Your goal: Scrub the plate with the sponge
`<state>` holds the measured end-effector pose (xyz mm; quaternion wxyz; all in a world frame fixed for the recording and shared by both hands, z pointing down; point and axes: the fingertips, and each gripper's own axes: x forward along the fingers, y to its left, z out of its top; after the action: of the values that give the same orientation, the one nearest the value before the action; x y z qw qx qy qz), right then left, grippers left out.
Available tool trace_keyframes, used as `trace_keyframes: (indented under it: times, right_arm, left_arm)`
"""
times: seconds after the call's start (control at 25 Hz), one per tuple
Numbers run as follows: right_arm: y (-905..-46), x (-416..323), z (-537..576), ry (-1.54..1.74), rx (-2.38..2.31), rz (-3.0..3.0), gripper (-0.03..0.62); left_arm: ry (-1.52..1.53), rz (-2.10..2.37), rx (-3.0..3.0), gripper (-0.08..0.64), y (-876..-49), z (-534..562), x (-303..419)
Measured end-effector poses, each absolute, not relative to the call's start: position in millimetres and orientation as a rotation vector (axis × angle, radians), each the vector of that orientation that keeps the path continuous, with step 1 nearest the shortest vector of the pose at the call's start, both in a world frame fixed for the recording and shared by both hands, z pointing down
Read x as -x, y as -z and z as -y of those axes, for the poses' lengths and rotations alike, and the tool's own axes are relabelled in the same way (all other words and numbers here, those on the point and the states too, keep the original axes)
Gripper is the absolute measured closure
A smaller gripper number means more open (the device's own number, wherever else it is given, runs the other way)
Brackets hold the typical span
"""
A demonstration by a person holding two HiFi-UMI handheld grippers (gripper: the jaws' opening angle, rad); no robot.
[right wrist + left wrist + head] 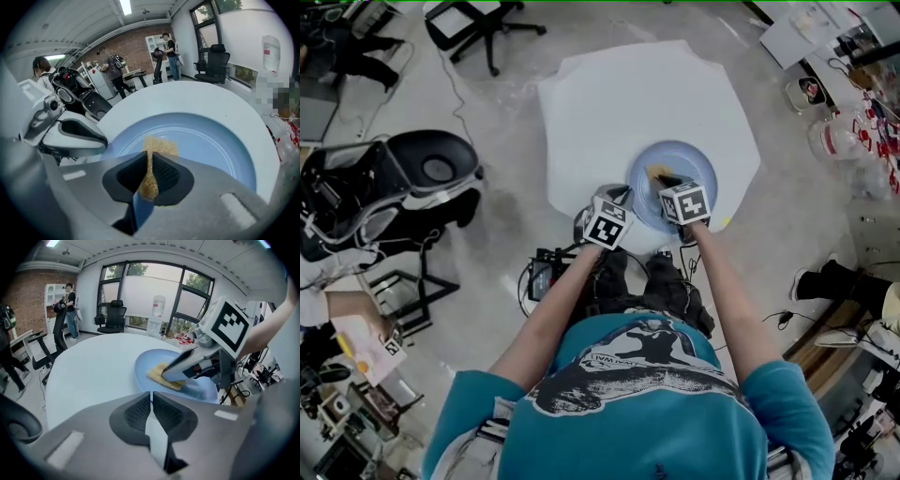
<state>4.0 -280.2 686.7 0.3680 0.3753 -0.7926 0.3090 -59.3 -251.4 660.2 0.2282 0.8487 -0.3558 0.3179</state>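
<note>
I am clamping the yellow sponge (160,146) in my right gripper (149,158), long axis pointing out along the jaws toward the blue plate's (211,145) middle, far end lying on it; my left gripper (151,397) is hanging by the rim, jaws nearly together

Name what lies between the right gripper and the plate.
The sponge, pinched in the right gripper's jaws, touching the plate; shown in the right gripper view.
</note>
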Motion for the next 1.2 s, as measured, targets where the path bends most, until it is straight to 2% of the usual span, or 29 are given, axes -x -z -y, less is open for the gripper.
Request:
trace_keyframes:
  times: [0.36,0.8,1.2]
  right_arm:
    - [-687,-33,238,-0.834,-0.931,2.032,0.554]
    - [-688,-81,269,-0.939,-1.190,1.935,0.554]
    - [-687,-47,275,-1.015,-1.249,1.943,0.554]
  left_arm:
    - [-0.877,0.969,-2.360,0.529,-658,249,55]
    - [-0.866,0.954,-2.363,0.529,-658,247,52]
    - [-0.848,0.934,-2.379,0.537,-659,247,53]
